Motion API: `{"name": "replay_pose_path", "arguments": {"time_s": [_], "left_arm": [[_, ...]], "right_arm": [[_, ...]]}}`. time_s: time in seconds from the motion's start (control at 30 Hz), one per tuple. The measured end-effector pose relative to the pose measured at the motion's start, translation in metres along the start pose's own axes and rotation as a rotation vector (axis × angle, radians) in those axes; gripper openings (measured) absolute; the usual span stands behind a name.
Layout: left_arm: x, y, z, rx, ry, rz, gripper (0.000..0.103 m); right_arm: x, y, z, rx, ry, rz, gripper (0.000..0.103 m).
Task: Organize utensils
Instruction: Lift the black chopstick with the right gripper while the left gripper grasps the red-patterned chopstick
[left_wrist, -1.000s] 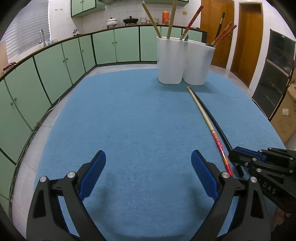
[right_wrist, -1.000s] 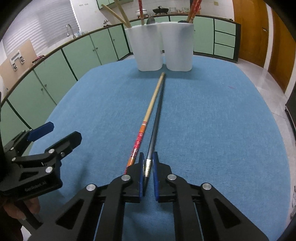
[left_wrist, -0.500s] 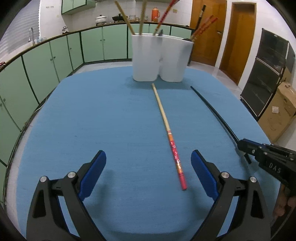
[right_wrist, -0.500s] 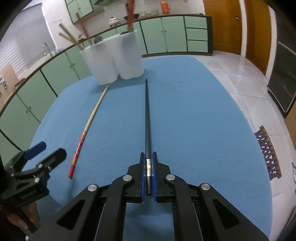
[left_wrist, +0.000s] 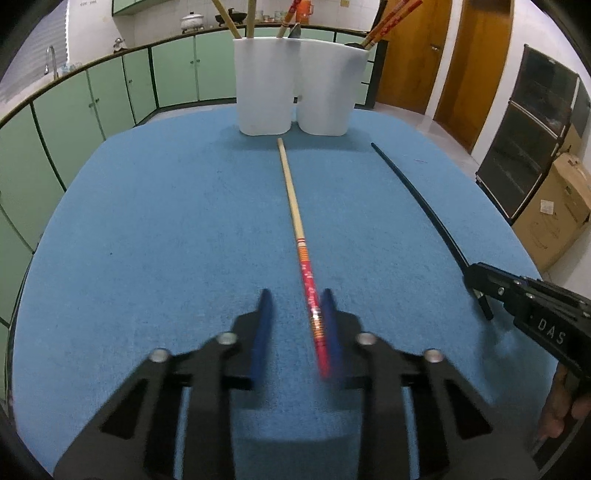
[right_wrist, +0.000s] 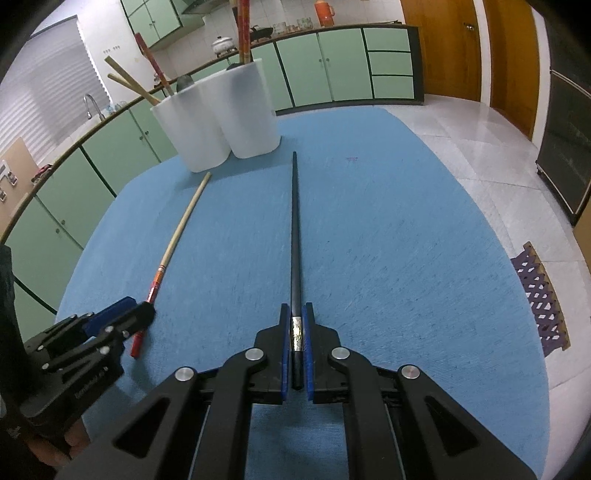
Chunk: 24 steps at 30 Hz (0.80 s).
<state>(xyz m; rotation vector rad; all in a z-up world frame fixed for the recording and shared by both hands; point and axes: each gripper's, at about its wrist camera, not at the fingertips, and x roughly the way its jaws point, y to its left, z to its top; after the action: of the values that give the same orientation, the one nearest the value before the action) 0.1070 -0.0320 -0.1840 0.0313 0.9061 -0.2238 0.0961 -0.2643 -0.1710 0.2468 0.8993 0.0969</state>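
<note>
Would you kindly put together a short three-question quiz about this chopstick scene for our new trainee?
1. True or false: the right claw is shut on the black chopstick.
2. Which end of the bamboo chopstick lies between the closing left claw jaws? A) red painted end B) plain end
3. Fill in: both chopsticks point toward two white ___ on the blue table mat.

Key: 1 true; 2 A; 3 utensil holders.
</note>
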Motion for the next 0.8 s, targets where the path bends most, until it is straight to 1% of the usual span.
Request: {"name": "replay_pose_path", "arguments": {"time_s": [0.03, 0.07, 0.17, 0.23, 0.37, 0.5, 0.6, 0.63, 0.67, 0.7, 0.73, 0.8], "left_arm": [[0.000, 0.001, 0.000, -0.005, 0.000, 0.005, 0.010], [-0.001, 0.003, 0.000, -0.005, 0.001, 0.006, 0.005], [-0.005, 0.005, -0.003, -0.005, 0.003, 0.015, 0.005], [-0.007, 0.010, -0.005, -0.017, 0.001, 0.039, 0.005], [-0.013, 0.027, -0.006, -0.069, -0.011, 0.082, 0.005], [-0.009, 0.038, -0.001, -0.087, -0.015, 0.094, 0.005], [-0.004, 0.040, 0.004, -0.077, 0.000, 0.073, 0.006], [-0.004, 0.040, 0.005, -0.076, -0.001, 0.069, 0.010], [-0.004, 0.040, 0.004, -0.075, -0.001, 0.059, 0.025], [-0.006, 0.040, 0.003, -0.075, -0.003, 0.052, 0.035], [-0.009, 0.041, 0.000, -0.073, -0.014, 0.051, 0.045], [-0.013, 0.040, -0.006, -0.054, -0.019, 0.038, 0.045]], "right_arm": [[0.000, 0.000, 0.000, -0.001, -0.001, -0.001, 0.007], [0.000, 0.000, 0.000, -0.001, 0.000, -0.001, 0.007], [0.001, -0.001, 0.000, 0.002, 0.001, -0.004, 0.007], [0.002, -0.001, 0.001, 0.001, 0.001, -0.007, 0.007], [0.005, 0.001, 0.005, 0.002, -0.002, -0.013, 0.007], [0.011, 0.002, 0.014, -0.003, -0.008, -0.019, 0.007], [0.016, 0.004, 0.019, -0.030, -0.006, -0.022, 0.007], [0.015, 0.005, 0.019, -0.039, -0.012, -0.025, 0.008], [0.014, 0.004, 0.018, -0.045, -0.016, -0.022, 0.011], [0.012, 0.004, 0.015, -0.055, -0.018, -0.022, 0.014], [0.009, 0.003, 0.012, -0.065, -0.020, -0.022, 0.015], [0.003, 0.002, 0.005, -0.086, -0.013, -0.012, 0.017]]}}
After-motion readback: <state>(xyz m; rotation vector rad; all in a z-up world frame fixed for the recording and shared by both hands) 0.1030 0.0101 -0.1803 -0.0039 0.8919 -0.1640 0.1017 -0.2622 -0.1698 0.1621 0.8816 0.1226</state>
